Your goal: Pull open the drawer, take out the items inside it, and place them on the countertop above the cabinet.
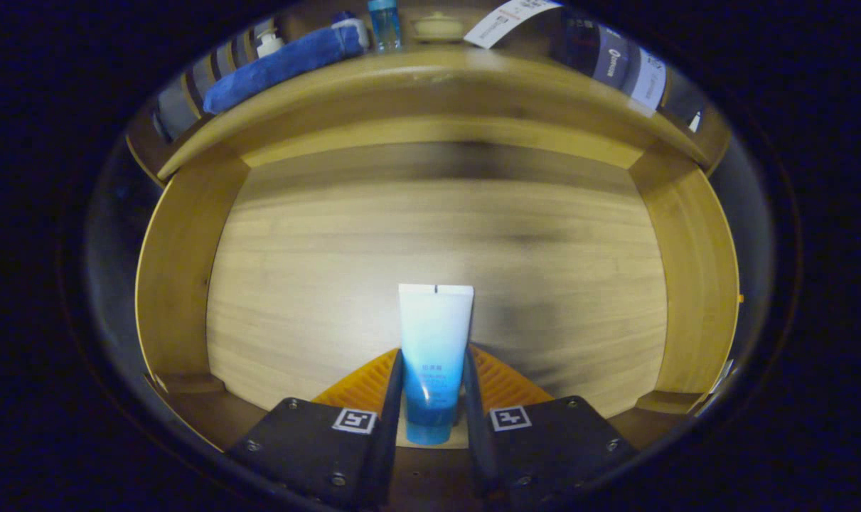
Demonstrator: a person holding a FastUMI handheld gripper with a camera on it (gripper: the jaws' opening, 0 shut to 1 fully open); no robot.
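Pointing down into the open drawer [188, 270], the tool [434, 398] is clenched on the tube [435, 341], both fingers pressing its sides.

Your one camera rides on the claw [434, 398] and looks forward along its two fingers, which close in on either side of a tube [434, 355]. It points down into the open drawer [181, 263] from close above, so you see the wooden floor and both side walls spread wide by the fisheye. At the far end, the view reaches up over the cabinet's edge to the tabletop [430, 67], where a rolled blue towel [284, 64] lies far left and bottles stand beyond it.
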